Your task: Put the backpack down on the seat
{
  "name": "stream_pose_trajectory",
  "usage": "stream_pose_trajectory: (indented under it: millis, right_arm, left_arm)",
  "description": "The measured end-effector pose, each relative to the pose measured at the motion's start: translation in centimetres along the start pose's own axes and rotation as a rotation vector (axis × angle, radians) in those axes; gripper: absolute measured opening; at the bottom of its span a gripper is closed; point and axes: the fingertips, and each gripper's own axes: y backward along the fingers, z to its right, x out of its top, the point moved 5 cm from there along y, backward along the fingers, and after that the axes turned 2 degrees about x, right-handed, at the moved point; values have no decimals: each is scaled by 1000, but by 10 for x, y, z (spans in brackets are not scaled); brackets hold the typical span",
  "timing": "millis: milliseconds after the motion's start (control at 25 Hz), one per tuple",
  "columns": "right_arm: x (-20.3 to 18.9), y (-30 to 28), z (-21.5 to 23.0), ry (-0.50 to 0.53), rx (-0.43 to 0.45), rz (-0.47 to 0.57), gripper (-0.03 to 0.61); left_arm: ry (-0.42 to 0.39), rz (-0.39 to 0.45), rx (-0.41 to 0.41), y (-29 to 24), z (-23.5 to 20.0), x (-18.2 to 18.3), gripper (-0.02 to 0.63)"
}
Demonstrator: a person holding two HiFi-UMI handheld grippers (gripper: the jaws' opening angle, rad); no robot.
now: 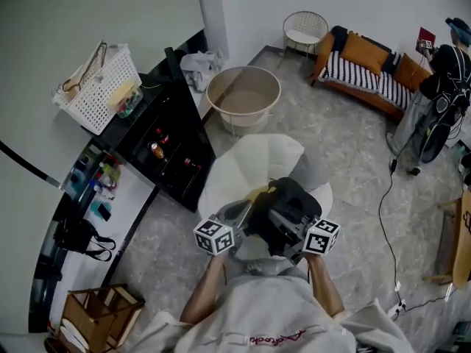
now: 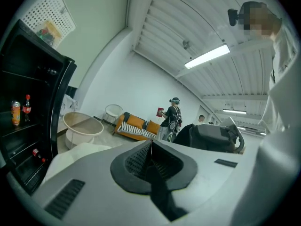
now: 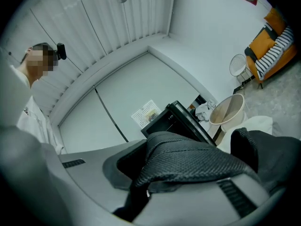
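The grey floor point(image 1: 346, 160) is bare to the right of the white seat point(image 1: 250, 160). That is the open side. The black cabinet point(image 1: 173, 142) is close to the seat's left edge. The round tub point(image 1: 243, 94) sits just behind the seat.

The black backpack point(image 1: 291, 212) is over the seat's near edge, between the two grippers.

The right gripper point(image 3: 155, 168) pinches a backpack strap point(image 3: 188, 161). The left gripper point(image 2: 150, 159) has its fingers pressed together, with nothing showing between them.

Mesh cloth backpack strap point(image 3: 197, 161), white plastic basket point(image 1: 92, 94)
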Motion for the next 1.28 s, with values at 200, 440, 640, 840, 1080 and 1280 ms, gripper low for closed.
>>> stream_pose_trajectory:
  millis: [200,440,640,840,1080,1280]
  right_arm:
    - [-18,-17,11,-33,-3,-29,43]
    - [-49,-28,22,-116,17,-73,43]
    - [-76,-22,38,-184,28,-117,43]
    - [-91,-14,51,-219,29,-148,43]
    - [-90,-10,80,-218,21,-158,43]
    - [-76,-18,120,-197,37,-159,43]
  left_arm:
    - [39,-21,4,0,-26,-4,32]
    - [74,-96,13,-4,-38,-28,32]
    - [90,-142,41,-16,-49,-53,32]
    - [80,-173,41,-36,-56,-70,32]
    - [73,-180,25,-52,-62,-79,32]
    - [60,-188,28,-69,-79,-86,32]
